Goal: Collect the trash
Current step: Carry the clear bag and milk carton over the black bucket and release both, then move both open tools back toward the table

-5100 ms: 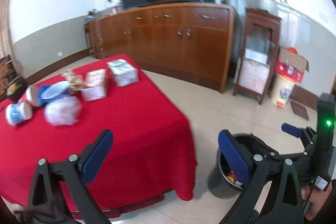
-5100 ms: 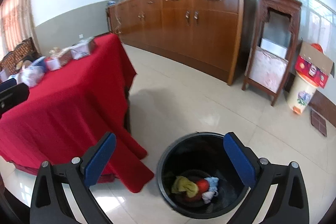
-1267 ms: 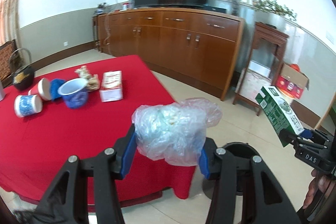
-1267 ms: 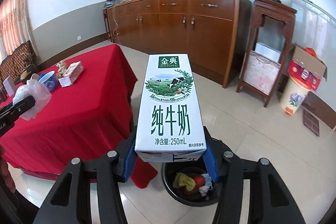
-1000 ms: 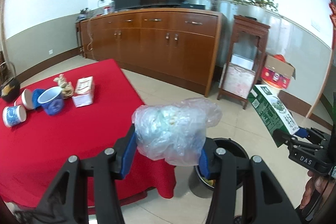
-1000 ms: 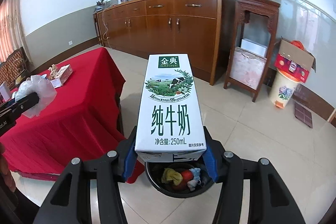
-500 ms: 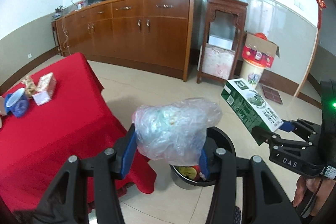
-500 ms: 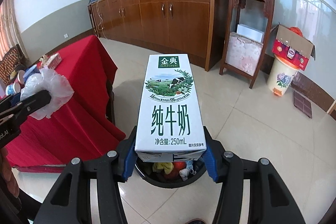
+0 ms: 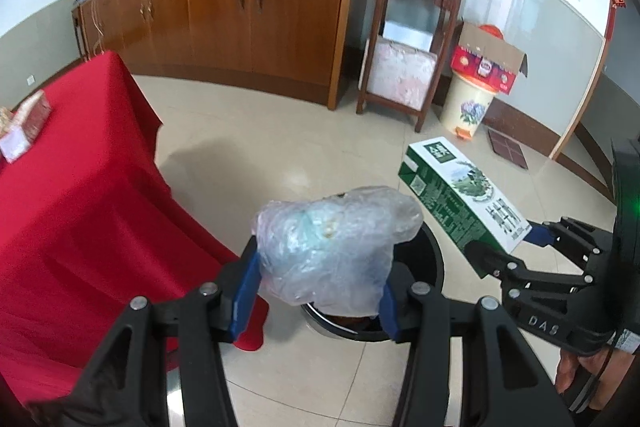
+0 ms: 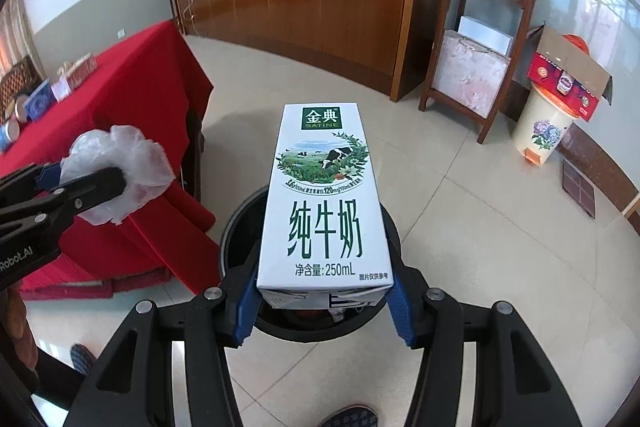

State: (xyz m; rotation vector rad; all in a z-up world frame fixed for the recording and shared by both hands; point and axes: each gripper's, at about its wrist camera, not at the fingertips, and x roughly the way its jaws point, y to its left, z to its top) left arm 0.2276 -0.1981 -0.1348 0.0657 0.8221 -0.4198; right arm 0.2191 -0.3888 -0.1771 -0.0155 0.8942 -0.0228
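Left wrist view shows my left gripper [image 9: 318, 283] clamped on a crumpled plastic bag [image 9: 334, 247], its blue pads pressed into both sides; the bag hangs over the black trash bin [image 9: 434, 269] on the tiled floor, just right of the red tablecloth [image 9: 80, 211]; to the right my right gripper [image 9: 506, 247] holds a milk carton [image 9: 460, 195] by its base, tilted above the bin's far right rim; a floral pail [image 9: 468, 105] stands far off.
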